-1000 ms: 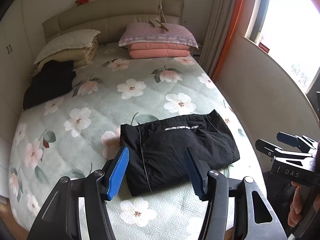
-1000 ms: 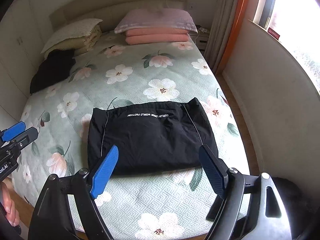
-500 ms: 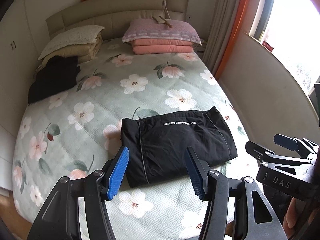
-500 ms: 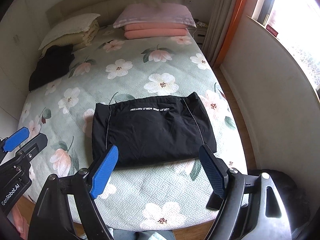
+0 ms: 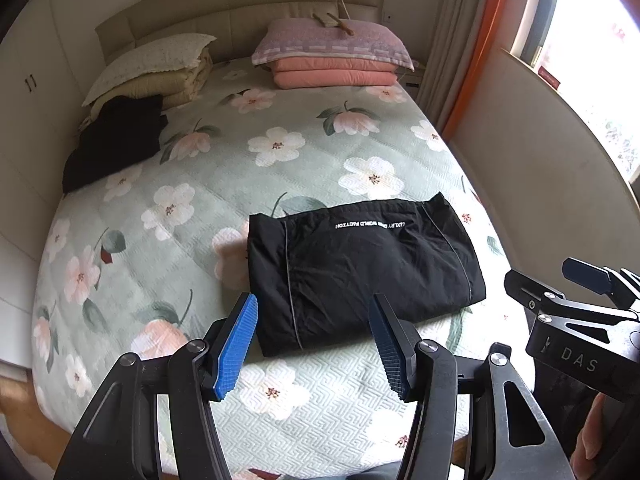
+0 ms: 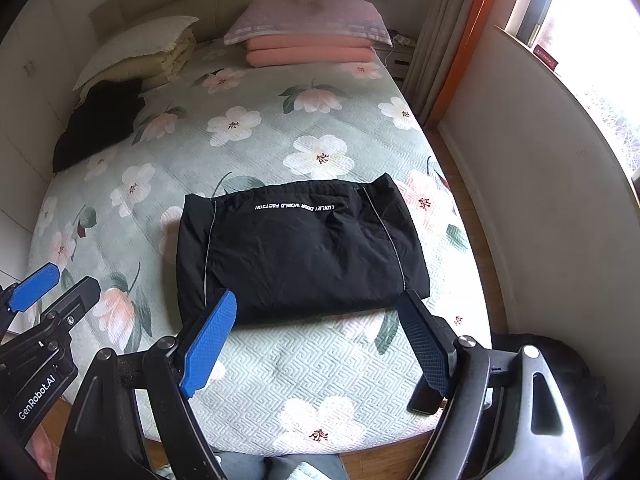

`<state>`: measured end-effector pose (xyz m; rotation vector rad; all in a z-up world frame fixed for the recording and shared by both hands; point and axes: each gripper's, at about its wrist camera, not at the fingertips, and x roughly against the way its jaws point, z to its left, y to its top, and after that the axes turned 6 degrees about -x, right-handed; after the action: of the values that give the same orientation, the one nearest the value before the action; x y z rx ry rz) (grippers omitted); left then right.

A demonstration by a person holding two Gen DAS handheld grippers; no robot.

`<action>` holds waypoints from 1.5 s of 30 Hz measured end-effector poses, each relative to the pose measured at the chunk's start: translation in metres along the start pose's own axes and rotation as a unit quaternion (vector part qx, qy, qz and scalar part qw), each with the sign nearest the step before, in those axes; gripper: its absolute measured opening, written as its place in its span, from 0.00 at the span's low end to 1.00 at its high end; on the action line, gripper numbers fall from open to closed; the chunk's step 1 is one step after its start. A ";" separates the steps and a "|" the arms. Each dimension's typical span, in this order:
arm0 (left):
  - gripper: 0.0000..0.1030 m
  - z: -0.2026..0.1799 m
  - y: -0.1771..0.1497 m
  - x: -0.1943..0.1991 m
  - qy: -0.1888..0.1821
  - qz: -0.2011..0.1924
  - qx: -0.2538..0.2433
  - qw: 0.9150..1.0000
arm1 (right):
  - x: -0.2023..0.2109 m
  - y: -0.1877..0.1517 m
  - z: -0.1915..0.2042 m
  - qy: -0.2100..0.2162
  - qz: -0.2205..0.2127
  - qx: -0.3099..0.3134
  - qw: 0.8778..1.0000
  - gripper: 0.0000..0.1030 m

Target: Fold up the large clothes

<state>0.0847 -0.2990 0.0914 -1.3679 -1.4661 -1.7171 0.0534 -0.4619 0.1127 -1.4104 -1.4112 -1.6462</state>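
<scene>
Black fabric, the large garment (image 6: 296,248), lies folded into a compact rectangle on the near middle of the floral bed (image 6: 320,364), so the folding looks finished, or nearly. At left, the left tool (image 5: 312,344) hovers wide open and empty; its body reads "GenRobot.AI". The garment's white print reads, upside down, "LUXLRY DOOR WORLD FACTION". At right, the right tool (image 6: 316,340), marked "DAS", gapes empty.

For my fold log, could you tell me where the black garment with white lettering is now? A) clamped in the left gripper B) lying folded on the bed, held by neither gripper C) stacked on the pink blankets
B: the black garment lies folded on the bed, with both the left gripper and the right gripper open and clear of it.
</scene>
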 end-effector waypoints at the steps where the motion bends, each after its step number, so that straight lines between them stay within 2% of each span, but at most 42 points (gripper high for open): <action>1: 0.58 -0.001 -0.001 -0.001 0.004 0.002 0.000 1.000 | 0.000 -0.001 -0.001 0.000 0.000 -0.001 1.000 0.82; 5: 0.58 -0.005 -0.002 -0.001 0.020 0.000 -0.012 1.000 | -0.001 -0.003 -0.001 0.001 0.002 -0.001 1.000 0.82; 9: 0.58 -0.005 -0.003 -0.002 0.013 0.004 -0.005 1.000 | -0.004 -0.004 -0.002 0.003 0.007 -0.003 1.000 0.82; 45: 0.58 0.004 -0.002 -0.013 0.033 0.020 -0.013 0.999 | -0.019 -0.006 -0.002 0.006 0.020 0.008 1.000 0.82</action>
<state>0.0889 -0.2977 0.0786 -1.3330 -1.3762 -1.7441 0.0534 -0.4659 0.0934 -1.4096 -1.3769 -1.6120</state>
